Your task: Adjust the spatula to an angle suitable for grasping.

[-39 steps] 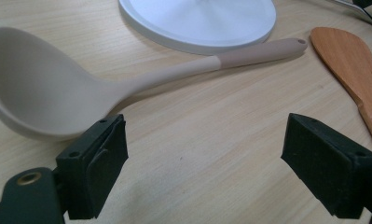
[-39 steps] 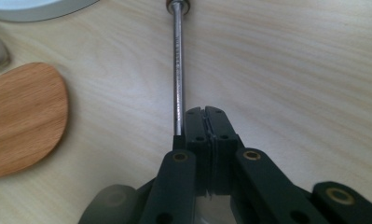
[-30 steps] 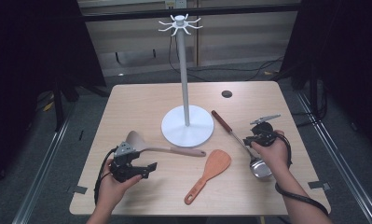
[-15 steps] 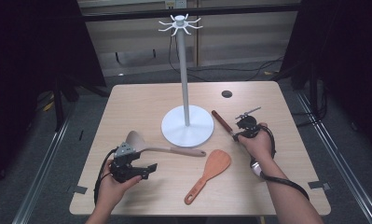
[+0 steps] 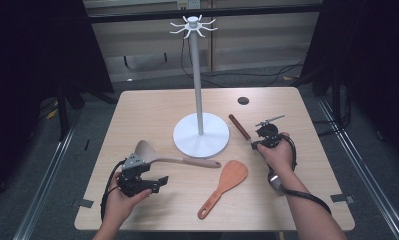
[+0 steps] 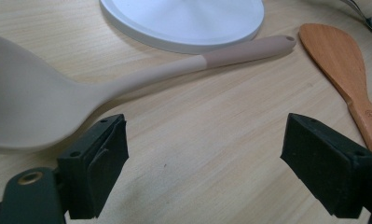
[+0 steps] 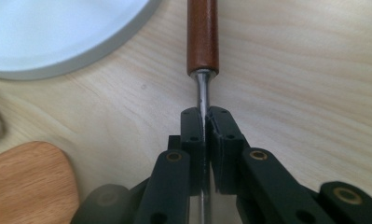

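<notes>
Right claw [image 7: 205, 135] is clamped on the thin metal shank of the ladle [image 5: 241, 127], just below its brown wooden handle; the jaws have just been closing. Gripping the narrow shank probably gives a firm hold for lifting toward the hook stand [image 5: 198, 80]. The ladle lies flat on the table [image 5: 152, 107] at four o'clock of the stand's white base. Its long axis runs from ten o'clock to four o'clock, handle end pointing to ten o'clock.

Left claw [image 6: 207, 161] stands apart, holding nothing, beside the beige spoon [image 6: 44, 102]. The wooden spatula [image 5: 224, 186] lies untouched.
</notes>
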The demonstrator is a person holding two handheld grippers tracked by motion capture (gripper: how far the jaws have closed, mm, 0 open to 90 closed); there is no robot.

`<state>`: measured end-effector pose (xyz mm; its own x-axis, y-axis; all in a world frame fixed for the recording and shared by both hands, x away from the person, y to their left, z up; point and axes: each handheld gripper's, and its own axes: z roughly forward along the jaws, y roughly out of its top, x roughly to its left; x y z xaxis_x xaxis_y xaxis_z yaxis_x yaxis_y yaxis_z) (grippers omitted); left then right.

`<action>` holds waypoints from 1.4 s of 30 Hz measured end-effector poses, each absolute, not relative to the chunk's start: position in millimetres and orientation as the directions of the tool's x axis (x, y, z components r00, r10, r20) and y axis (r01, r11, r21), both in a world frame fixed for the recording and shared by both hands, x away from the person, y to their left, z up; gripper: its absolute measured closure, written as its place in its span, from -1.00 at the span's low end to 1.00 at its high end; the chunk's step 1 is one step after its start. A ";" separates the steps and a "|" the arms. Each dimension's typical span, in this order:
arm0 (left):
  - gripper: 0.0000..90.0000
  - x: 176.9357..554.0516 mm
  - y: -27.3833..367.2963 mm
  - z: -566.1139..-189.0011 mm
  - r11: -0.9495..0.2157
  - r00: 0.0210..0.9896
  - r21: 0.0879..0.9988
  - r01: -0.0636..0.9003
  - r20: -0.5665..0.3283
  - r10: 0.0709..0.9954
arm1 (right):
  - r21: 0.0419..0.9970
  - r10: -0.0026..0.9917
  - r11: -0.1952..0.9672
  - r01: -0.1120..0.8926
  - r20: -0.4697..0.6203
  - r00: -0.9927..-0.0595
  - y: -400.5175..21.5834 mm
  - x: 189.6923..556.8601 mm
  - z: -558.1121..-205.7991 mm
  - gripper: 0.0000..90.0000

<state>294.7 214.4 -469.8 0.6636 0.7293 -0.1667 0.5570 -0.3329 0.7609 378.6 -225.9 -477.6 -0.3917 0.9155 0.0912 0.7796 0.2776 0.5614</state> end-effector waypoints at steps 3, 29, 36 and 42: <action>-0.68 295.7 212.3 -470.6 -0.331 0.665 0.760 0.559 -0.172 0.727 | 0.609 0.915 0.242 0.755 0.117 -0.387 -232.9 371.3 -466.1 0.91; -0.67 298.2 173.8 -460.5 -0.355 0.739 0.788 0.503 -0.180 0.649 | 0.902 0.871 -0.058 0.428 0.255 -0.420 -248.9 307.3 -413.0 0.92; -0.67 298.2 152.9 -449.2 -0.311 0.766 0.813 0.492 -0.234 0.599 | 0.916 0.854 -0.049 0.398 0.245 -0.459 -230.4 303.7 -401.7 0.91; -0.57 296.3 121.3 -436.8 -0.284 0.814 0.847 0.450 -0.259 0.520 | 0.928 0.829 -0.029 0.370 0.230 -0.510 -200.1 300.2 -391.3 0.91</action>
